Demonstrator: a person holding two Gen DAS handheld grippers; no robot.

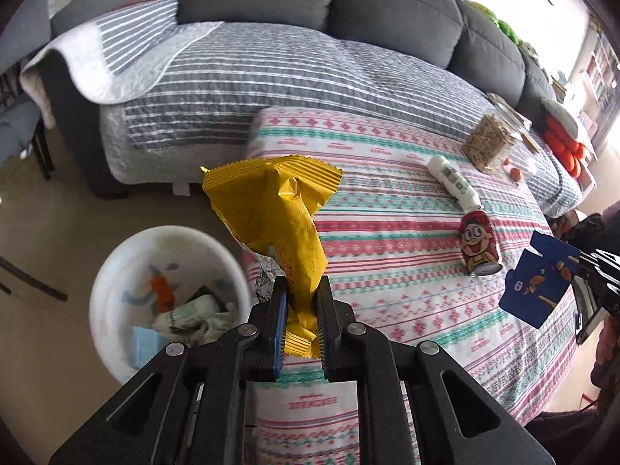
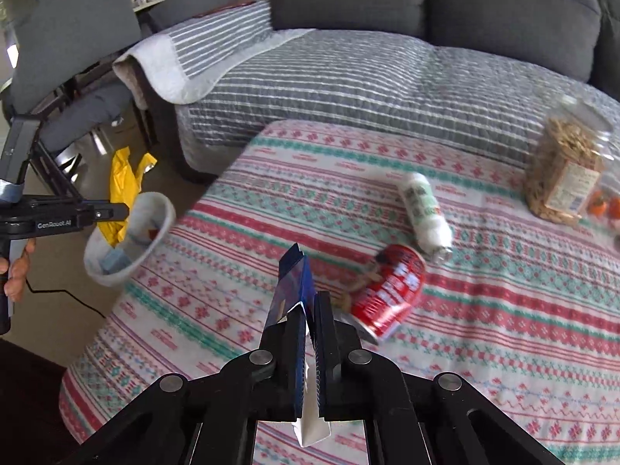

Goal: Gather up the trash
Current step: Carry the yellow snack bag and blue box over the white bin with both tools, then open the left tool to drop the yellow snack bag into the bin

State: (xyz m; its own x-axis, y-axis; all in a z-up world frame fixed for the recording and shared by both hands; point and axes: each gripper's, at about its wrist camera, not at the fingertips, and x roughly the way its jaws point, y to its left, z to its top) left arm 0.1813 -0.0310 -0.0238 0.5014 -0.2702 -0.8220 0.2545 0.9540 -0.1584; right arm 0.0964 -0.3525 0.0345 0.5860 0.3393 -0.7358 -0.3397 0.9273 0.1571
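Grippers both clamped: left gripper [image 1: 302,310] on yellow wrapper [image 1: 271,209], right gripper [image 2: 308,333] on blue carton [image 2: 292,290].

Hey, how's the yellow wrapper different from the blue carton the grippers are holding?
The yellow wrapper is soft, crinkled film with crimped ends; the blue carton is stiff, flattened card. The wrapper is in the left gripper, beside the white bin; the carton is in the right gripper, above the patterned cloth. Both are clamped and lifted.
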